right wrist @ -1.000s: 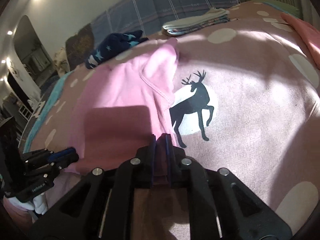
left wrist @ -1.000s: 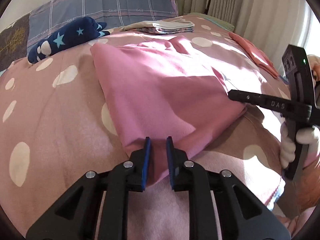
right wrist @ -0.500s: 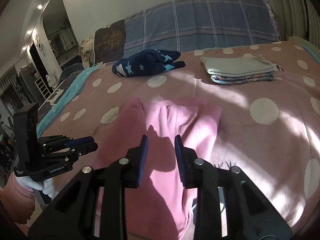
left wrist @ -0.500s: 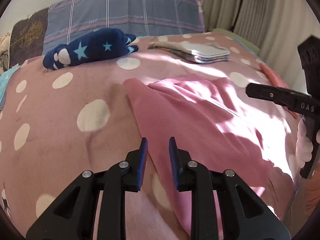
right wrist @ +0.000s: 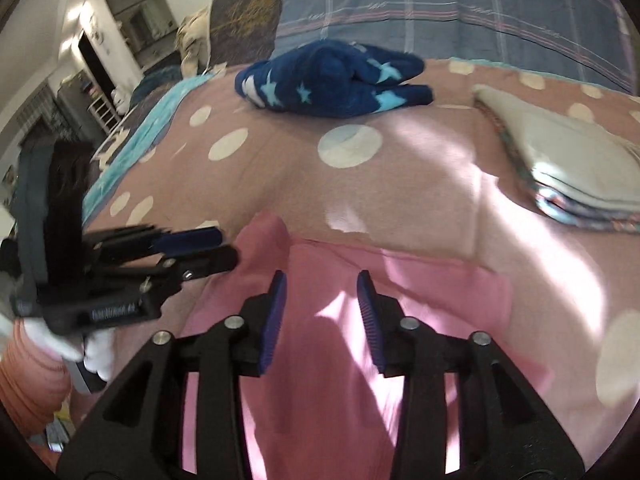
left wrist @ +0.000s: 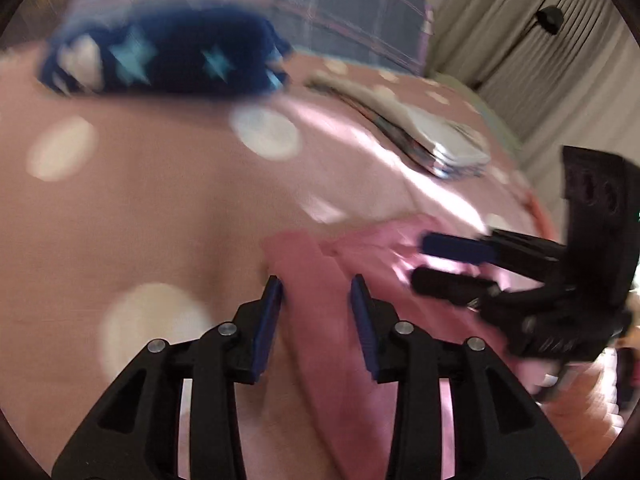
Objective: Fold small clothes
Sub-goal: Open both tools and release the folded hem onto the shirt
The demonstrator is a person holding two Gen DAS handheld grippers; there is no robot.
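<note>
- Bedroom setting: a bed covered by a dusty-pink bedspread (right wrist: 400, 184) with cream polka dots serves as the work surface; a blue plaid pillow (right wrist: 460, 12) lies along its far end, and curtains (left wrist: 532, 40) hang at the right in the left wrist view.
- Left side, right wrist view: the left gripper (right wrist: 228, 248) reaches in from the left, held by a white-gloved hand (right wrist: 80, 352). Its jaws stand a little apart; the left wrist view shows nothing pinched between the blue pads, with pink cloth lying below them.
- Far centre: a navy fleece item with light-blue stars (right wrist: 336, 80) rests on the bedspread, well apart from both grippers.
- Near centre: the pink garment (right wrist: 420, 292), the task item, lies flat on the bedspread directly beneath both grippers, its far edge partly folded.
- Right gripper (right wrist: 322, 316): jaws are opening, pads clear of the cloth, nothing gripped; the garment lies under the gap.
- Far right: a stack of folded clothes (right wrist: 568, 168), pale on top, sits on the bedspread, apart from the pink garment.
- Left wrist view is motion-blurred; fine detail there cannot be confirmed.
</note>
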